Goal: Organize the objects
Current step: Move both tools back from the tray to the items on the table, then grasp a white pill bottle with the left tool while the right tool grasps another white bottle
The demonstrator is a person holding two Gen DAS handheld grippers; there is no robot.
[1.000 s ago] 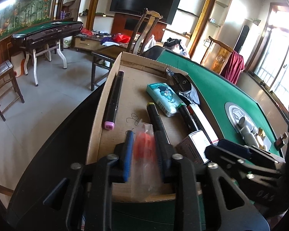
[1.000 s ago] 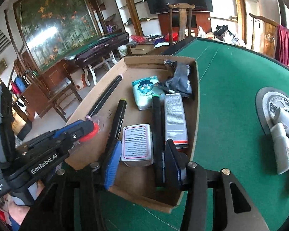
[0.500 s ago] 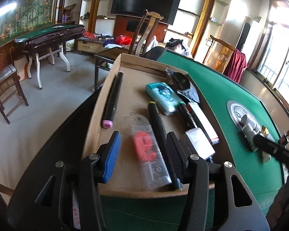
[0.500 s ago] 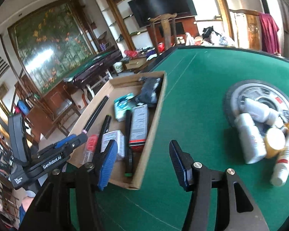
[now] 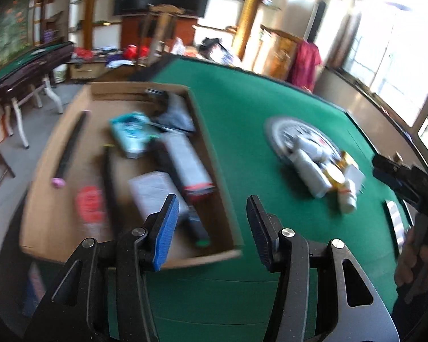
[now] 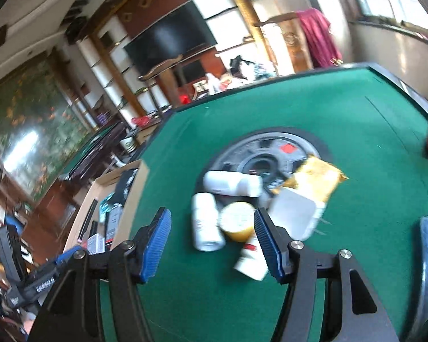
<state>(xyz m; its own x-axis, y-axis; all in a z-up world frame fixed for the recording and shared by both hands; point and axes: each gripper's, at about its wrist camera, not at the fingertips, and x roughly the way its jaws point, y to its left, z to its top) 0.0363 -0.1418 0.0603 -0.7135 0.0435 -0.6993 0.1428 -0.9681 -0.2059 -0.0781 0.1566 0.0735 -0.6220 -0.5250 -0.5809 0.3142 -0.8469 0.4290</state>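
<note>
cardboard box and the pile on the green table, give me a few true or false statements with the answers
1. The cardboard box sits on the green table. True.
2. The left gripper holds a marker. False: nothing is between its fingers.
3. A pile of white bottles lies on the round grey disc in the table's middle. True.
4. The gold packet is inside the box. False: it lies in the pile on the table.
5. The right gripper is clamped on a bottle. False: its jaws are opening and empty, the pile lying beyond them.
</note>
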